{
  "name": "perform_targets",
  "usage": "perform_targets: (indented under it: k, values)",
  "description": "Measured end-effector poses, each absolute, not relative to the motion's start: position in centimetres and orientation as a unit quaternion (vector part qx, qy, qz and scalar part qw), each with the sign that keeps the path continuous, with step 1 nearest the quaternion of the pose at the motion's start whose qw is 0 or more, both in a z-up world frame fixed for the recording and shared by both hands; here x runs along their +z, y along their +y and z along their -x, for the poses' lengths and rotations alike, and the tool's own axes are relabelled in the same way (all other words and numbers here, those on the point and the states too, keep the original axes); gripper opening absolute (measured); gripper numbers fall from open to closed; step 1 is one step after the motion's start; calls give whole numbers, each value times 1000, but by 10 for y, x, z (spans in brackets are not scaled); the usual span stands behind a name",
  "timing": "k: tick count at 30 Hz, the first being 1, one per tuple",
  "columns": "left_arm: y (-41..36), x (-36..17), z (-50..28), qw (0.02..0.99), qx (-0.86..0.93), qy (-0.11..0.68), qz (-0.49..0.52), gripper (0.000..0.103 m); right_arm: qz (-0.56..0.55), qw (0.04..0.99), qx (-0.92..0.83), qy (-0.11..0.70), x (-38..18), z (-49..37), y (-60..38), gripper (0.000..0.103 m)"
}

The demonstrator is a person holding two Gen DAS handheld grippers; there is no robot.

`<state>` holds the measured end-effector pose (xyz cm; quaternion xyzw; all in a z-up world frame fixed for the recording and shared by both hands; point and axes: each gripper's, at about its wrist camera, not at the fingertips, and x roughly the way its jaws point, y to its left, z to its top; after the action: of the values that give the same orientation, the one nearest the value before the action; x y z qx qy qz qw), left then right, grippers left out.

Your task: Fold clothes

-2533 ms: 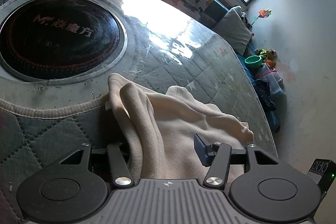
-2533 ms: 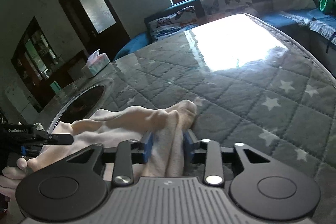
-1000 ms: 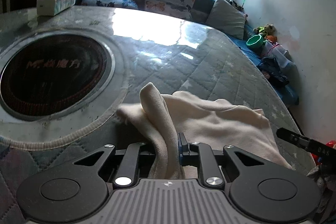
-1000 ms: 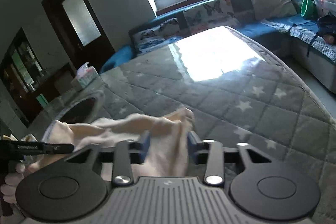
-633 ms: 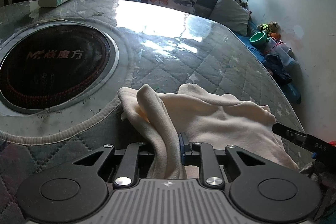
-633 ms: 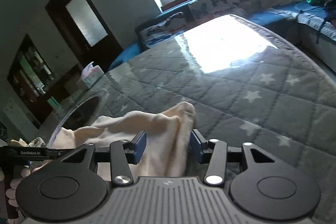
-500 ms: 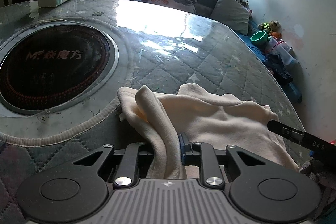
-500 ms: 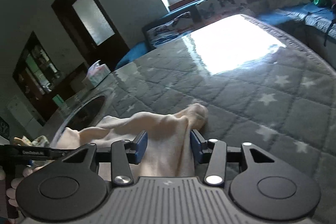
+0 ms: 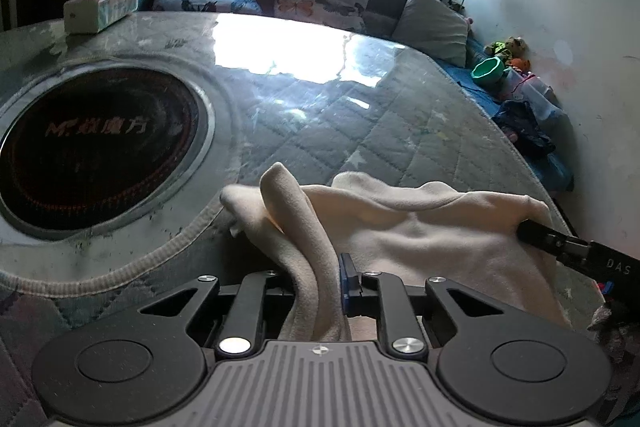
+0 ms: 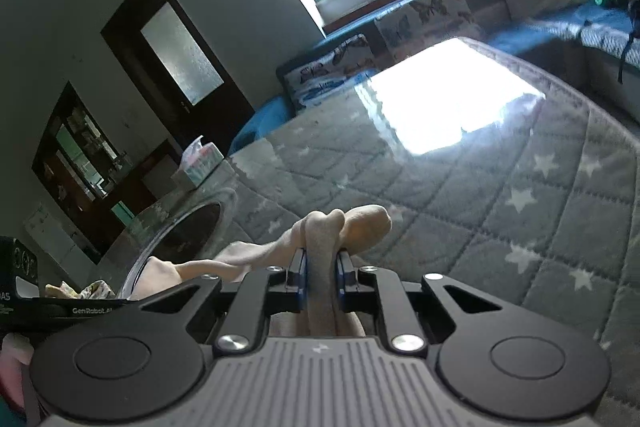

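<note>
Right gripper (image 10: 322,277): jaws have just been closing, now clamped on a bunched fold of the cream garment (image 9: 420,227); half a second back the cloth sat loose between them. Left gripper (image 9: 318,285) unchanged, jaws pinched on a fold at the garment's other end. Garment lies on the quilted surface (image 9: 360,131), just right of the round dark inset (image 9: 96,151), tissue box (image 9: 102,7) well beyond. Judgement: lift both ends together, level, keep cloth taut, and lay it clear of the inset.
</note>
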<state>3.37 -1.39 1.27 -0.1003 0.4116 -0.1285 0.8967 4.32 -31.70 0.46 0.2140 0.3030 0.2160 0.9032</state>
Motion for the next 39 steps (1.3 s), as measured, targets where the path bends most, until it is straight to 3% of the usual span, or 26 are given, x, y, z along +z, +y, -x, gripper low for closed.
perform_targets:
  k: [20,39]
  values:
    - [-69,60,-57,910,-191,363,62,17,-162,942,176,234,70,-28,-339,12]
    - [-128,90,-110,918,-202,339,44,17,-115,965,131,198,115,-69,-373,12]
